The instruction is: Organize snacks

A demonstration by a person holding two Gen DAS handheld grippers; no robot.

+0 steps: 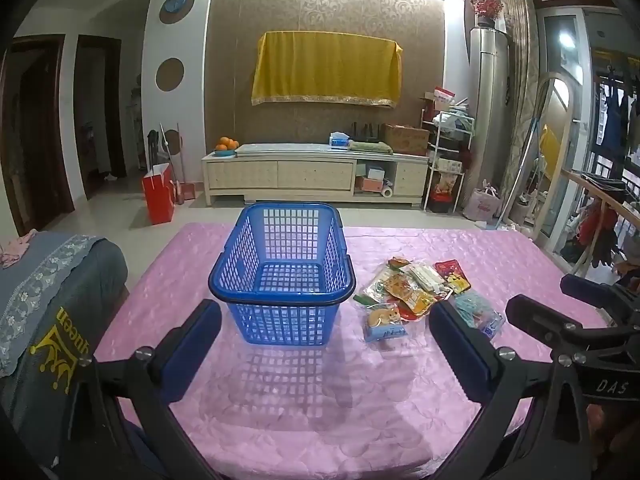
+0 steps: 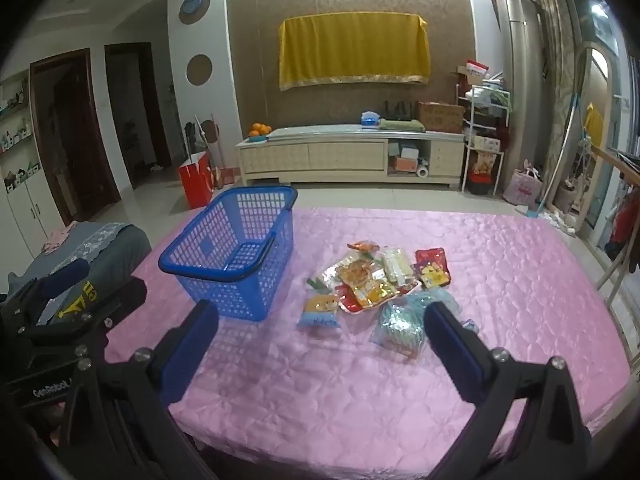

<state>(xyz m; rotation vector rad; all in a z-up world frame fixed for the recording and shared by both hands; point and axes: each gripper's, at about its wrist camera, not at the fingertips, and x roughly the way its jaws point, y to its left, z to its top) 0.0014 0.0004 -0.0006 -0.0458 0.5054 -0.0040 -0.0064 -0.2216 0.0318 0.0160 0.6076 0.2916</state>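
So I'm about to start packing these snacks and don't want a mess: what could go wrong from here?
The snack packets overlap in a loose pile, so a wide-open right gripper may snag several at once. The empty blue basket looks light and could slide on the glossy pink tablecloth if bumped.
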